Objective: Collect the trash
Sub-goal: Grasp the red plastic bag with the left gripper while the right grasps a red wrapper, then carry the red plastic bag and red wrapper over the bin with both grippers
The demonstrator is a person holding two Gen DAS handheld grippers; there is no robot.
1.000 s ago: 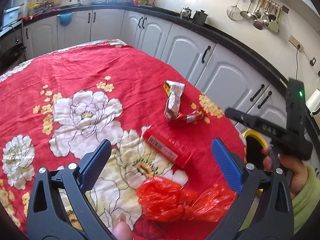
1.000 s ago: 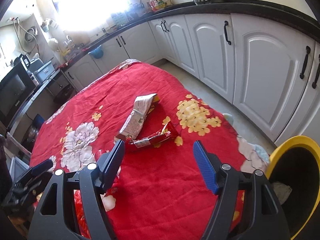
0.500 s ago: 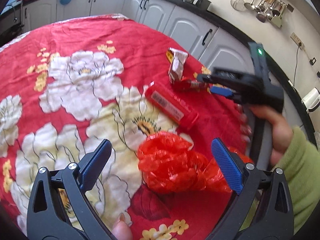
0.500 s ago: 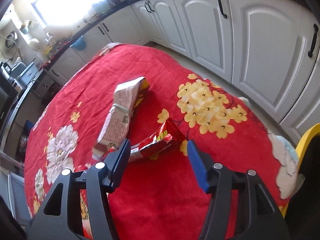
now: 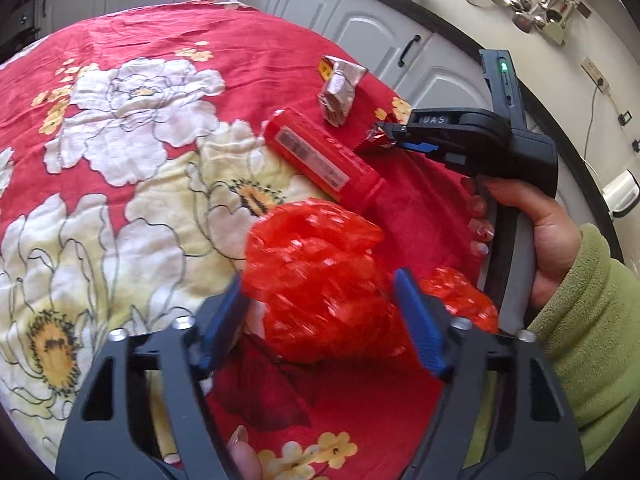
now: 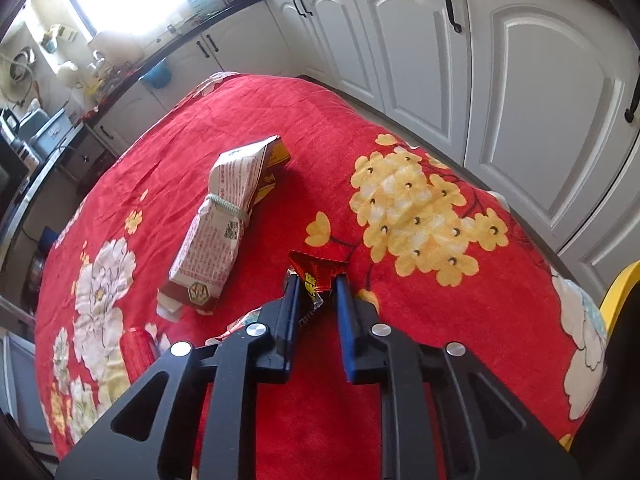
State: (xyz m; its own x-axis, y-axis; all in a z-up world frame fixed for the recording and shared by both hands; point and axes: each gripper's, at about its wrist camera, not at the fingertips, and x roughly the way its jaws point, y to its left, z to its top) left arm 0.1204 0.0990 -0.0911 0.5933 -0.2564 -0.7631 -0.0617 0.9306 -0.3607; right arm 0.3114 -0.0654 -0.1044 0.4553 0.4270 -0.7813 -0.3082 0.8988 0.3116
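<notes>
Left wrist view: taken from behind left gripper [image 5: 320, 312], aimed steeply down at red floral tablecloth [image 5: 132, 128], close to surface. Right wrist view: taken from behind right gripper [image 6: 318, 292], likewise tilted down, close, white cabinets [image 6: 540, 100] faced beyond. Shared by 2 views: tablecloth, folded paper carton [image 5: 338, 94] [image 6: 224, 224], red tube [image 5: 320, 158] [image 6: 138, 350]. Right gripper [image 5: 390, 132] seen from side in left view.

The left tongs [image 5: 320, 312] tilt downward, jaws just closing around a crumpled red plastic bag [image 5: 316, 280]. The right tongs [image 6: 318, 284], held in a hand [image 5: 532, 224] with a green sleeve [image 5: 580, 340], have just closed, pinching a small red wrapper [image 6: 316, 272].
</notes>
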